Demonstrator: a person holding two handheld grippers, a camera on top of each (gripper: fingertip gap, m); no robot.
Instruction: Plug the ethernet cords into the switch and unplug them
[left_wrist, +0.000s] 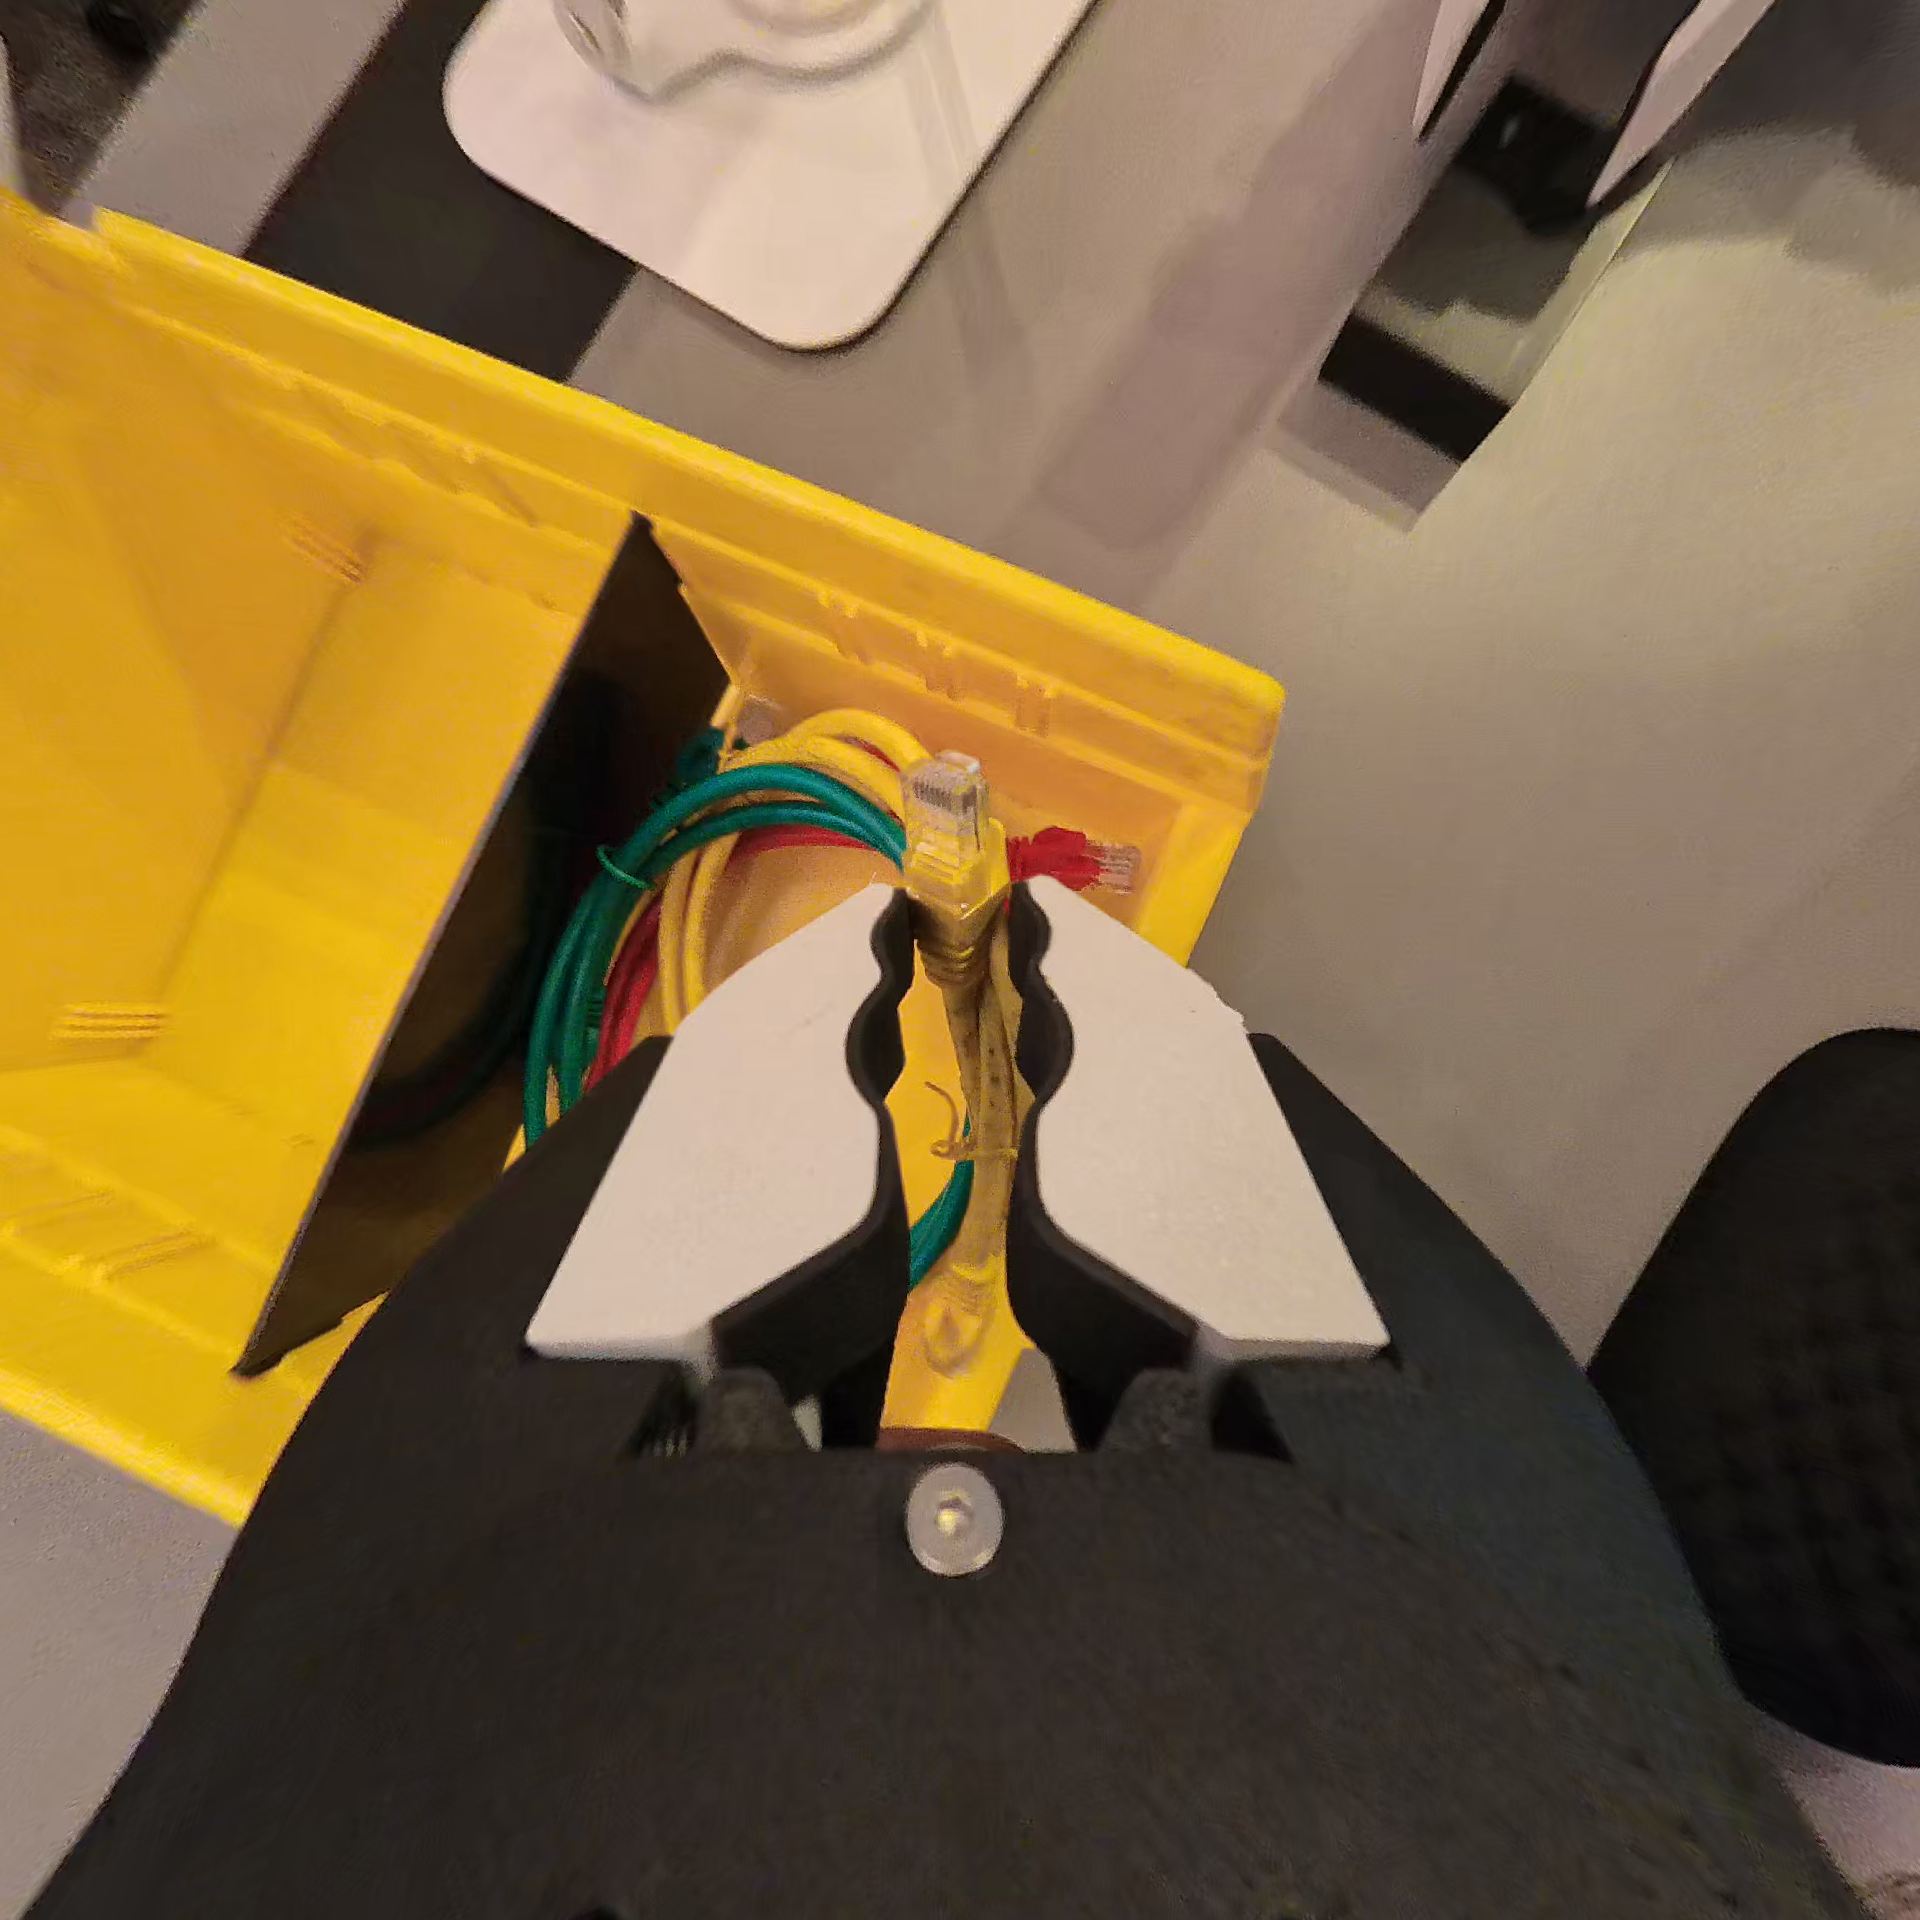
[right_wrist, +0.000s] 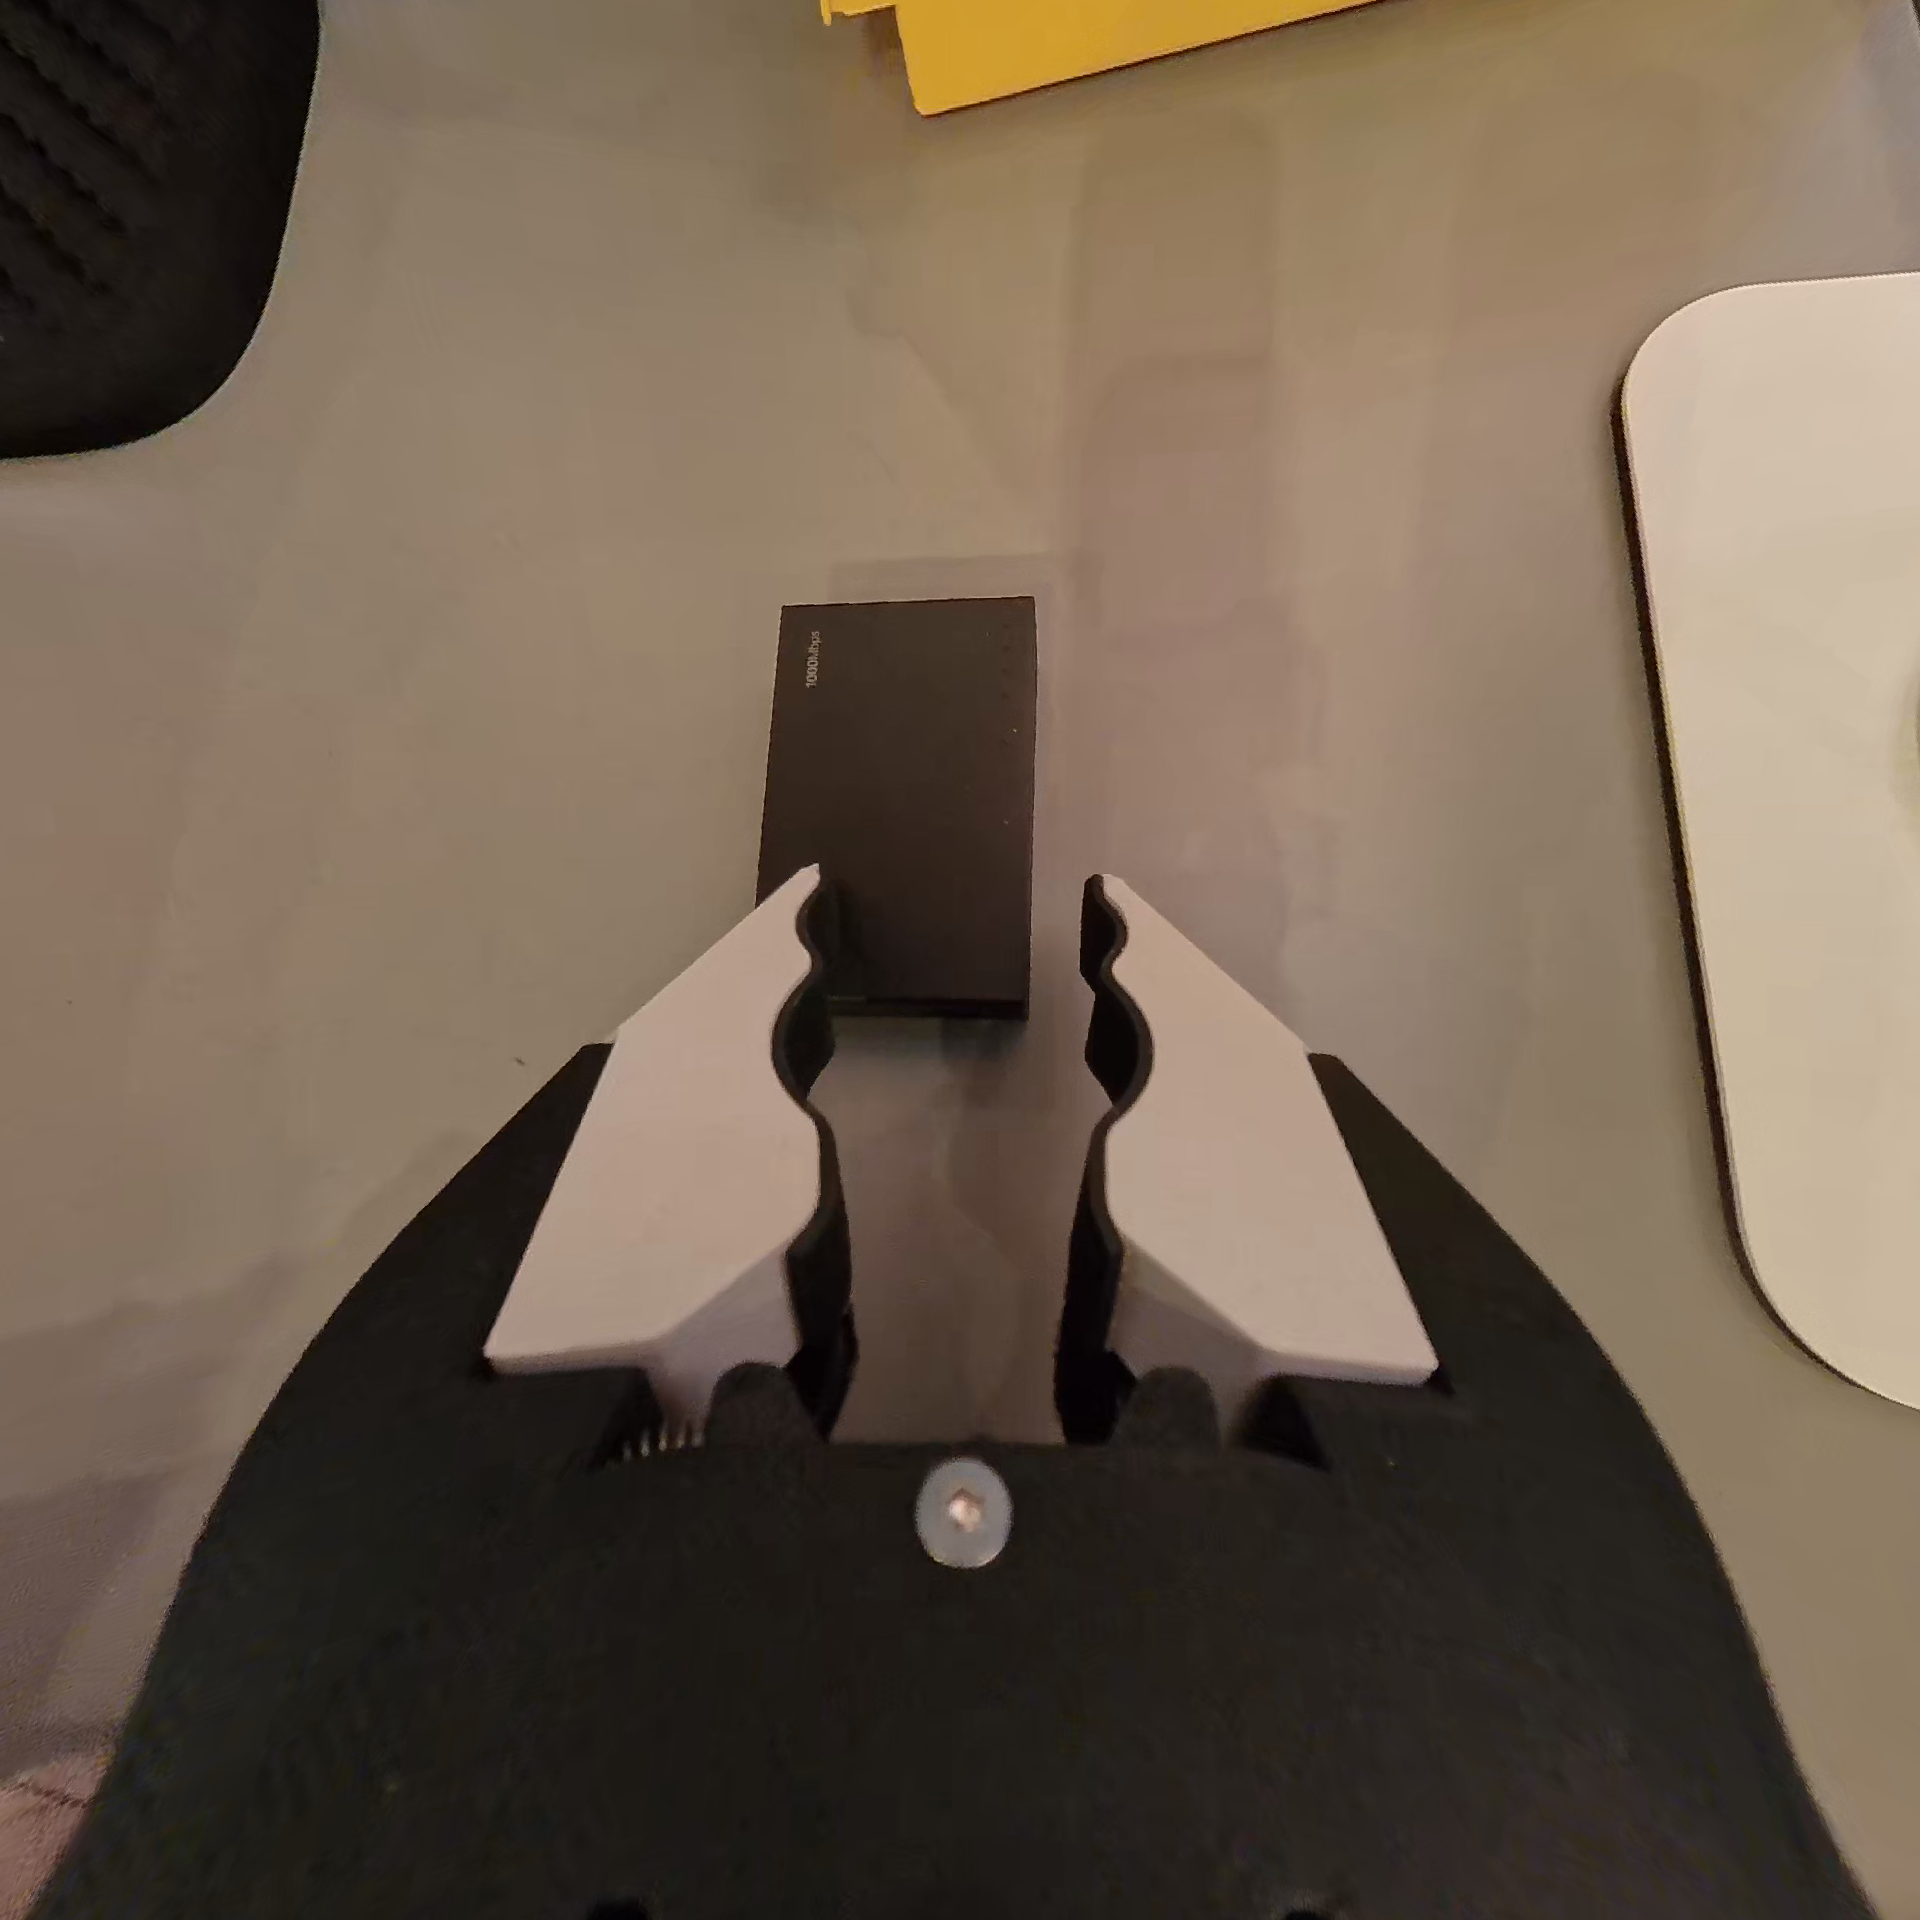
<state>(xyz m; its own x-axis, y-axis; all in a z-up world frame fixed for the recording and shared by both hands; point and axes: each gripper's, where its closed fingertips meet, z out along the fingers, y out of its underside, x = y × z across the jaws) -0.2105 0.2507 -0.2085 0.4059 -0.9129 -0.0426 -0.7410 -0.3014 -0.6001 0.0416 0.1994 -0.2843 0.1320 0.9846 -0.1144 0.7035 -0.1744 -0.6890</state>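
**A:** Is there any writing to read?

**B:** One short line of small pale print (right_wrist: 814, 657). It is on the top of the black switch (right_wrist: 904, 800), which lies flat on the desk (right_wrist: 416, 675). The line runs sideways along the top's left edge, close to its far left corner.

**A:** Anything else on the switch?

**B:** A column of tiny pale marks runs down the top's right edge. They are too small to read.

**A:** And in the left wrist view?

**B:** Raised marks are moulded into the rim of the yellow bin (left_wrist: 416, 436) in several places. They are blurred and can't be made out as letters or numbers.
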